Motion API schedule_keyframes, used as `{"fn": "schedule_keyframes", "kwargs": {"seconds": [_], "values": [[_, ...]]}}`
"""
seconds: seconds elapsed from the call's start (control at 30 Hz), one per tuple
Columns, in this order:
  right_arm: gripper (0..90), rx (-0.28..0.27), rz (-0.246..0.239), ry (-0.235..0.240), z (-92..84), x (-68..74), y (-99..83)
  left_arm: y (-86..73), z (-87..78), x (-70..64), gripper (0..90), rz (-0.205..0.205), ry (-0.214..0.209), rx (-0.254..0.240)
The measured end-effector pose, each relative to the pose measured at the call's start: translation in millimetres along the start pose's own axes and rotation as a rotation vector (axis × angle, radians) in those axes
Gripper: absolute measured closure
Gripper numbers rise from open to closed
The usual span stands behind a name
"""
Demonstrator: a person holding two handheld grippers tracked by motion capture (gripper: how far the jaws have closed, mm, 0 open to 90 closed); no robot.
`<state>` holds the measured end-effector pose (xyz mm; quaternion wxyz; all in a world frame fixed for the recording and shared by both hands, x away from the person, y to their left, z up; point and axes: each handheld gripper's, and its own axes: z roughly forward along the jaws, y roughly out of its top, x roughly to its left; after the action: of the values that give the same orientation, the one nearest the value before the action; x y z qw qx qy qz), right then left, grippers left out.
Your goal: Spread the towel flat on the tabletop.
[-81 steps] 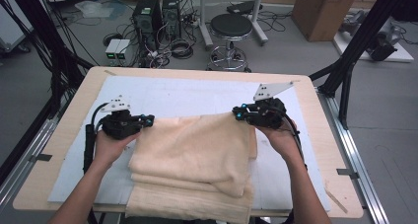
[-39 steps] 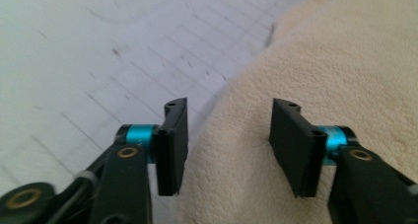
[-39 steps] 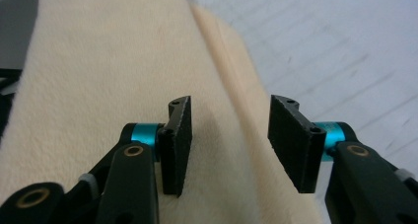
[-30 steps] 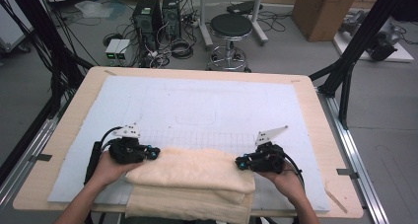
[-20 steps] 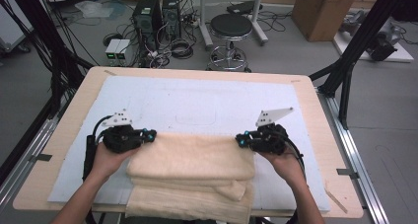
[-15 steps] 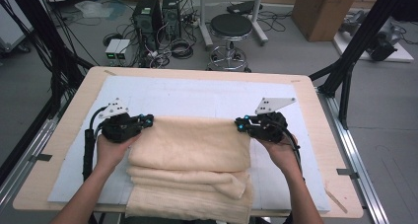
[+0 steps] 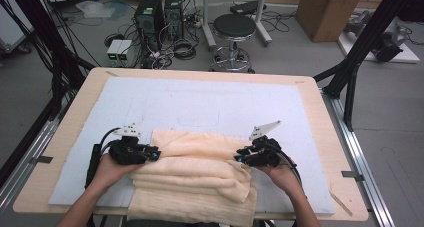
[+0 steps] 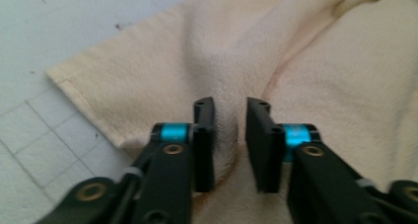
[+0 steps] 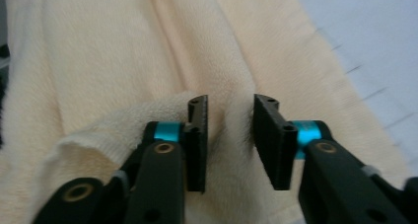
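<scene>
One cream terry towel (image 7: 195,174), two tongs on the table (image 7: 320,112).
Left tongs (image 8: 229,135) and right tongs (image 9: 229,135) each stand parted around a soft, nubby fold.

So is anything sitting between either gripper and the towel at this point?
Nothing visible. The left gripper and right gripper each have towel fabric bunched directly between their jaws, with a gap showing. The white mat beyond is bare.

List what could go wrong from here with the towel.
The front of the cream towel hangs past the table's near edge, so a tug could drag it off. The left hand-held gripper and right hand-held gripper each straddle just a small ridge of cloth, so stacked layers may slip unevenly.
</scene>
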<state>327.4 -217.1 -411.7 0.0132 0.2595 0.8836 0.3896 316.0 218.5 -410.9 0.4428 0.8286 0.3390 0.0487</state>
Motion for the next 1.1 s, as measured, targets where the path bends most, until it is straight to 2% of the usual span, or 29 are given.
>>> {"fn": "schedule_keyframes", "kwargs": {"seconds": [0.07,0.13,0.2,0.23,0.3,0.33,0.4,0.43,0.53,0.6,0.67,0.7,0.77,0.83,0.93,0.97,1.03,1.1], "values": [[60.5,-0.052,-0.001,-0.017,-11.5,-2.4,4.0,4.3,-5.6,4.8,63.8,-0.005,0.014,-0.056],[57.5,-0.102,0.016,-0.037,-22.0,-8.5,7.0,9.1,-9.2,9.2,61.2,-0.012,0.045,-0.084],[55.6,-0.15,0.04,-0.07,-29.8,-15.1,7.7,14.3,-11.2,16.1,60.4,-0.012,0.1,-0.121],[54.8,-0.162,0.051,-0.093,-31.0,-18.4,7.2,15.8,-9.9,19.1,60.3,-0.005,0.127,-0.132],[52.6,-0.126,0.074,-0.147,-27.3,-24.1,4.9,16.9,-4.1,23.2,59.4,0.007,0.167,-0.132],[51.0,-0.108,0.08,-0.16,-24.0,-25.8,3.6,16.8,0.6,25.7,59.4,0.022,0.181,-0.123],[49.9,-0.035,0.083,-0.176,-13.9,-30.2,1.8,15.1,11.2,30.6,59.3,0.037,0.202,-0.085],[50.0,-0.029,0.068,-0.204,-9.3,-29.6,-0.2,14.1,15.8,32.8,58.4,0.042,0.206,-0.066],[49.2,-0.006,0.066,-0.258,-1.0,-29.9,-7.7,11.0,28.0,37.0,51.1,0.042,0.206,-0.006],[48.0,0.016,0.077,-0.251,4.1,-31.2,-13.1,9.3,33.4,38.7,46.7,0.044,0.193,0.024],[48.3,-0.002,0.075,-0.256,5.6,-31.0,-17.3,7.1,38.6,39.3,46.9,0.041,0.194,0.066],[48.7,-0.013,0.077,-0.253,5.2,-31.6,-18.8,5.7,40.0,39.2,47.4,0.043,0.2,0.073],[52.8,-0.018,0.081,-0.263,5.2,-30.8,-19.9,3.3,38.5,39.6,51.6,0.041,0.205,0.054],[59.2,-0.014,0.047,-0.296,7.1,-28.0,-20.4,0.1,38.1,39.0,57.1,0.012,0.233,0.026],[68.8,-0.002,0.015,-0.329,9.9,-23.6,-19.1,0.7,38.6,37.5,65.5,-0.004,0.253,0.025],[79.2,0.006,0.006,-0.311,11.2,-23.7,-18.2,1.0,39.0,36.4,68.7,-0.002,0.254,0.024],[82.4,0.004,0.006,-0.299,13.5,-22.6,-17.7,1.4,40.3,33.5,79.4,0.003,0.235,0.025],[84.8,0.003,0.007,-0.286,13.2,-23.3,-17.5,2.2,40.2,32.0,83.4,0.006,0.24,0.035]]}}
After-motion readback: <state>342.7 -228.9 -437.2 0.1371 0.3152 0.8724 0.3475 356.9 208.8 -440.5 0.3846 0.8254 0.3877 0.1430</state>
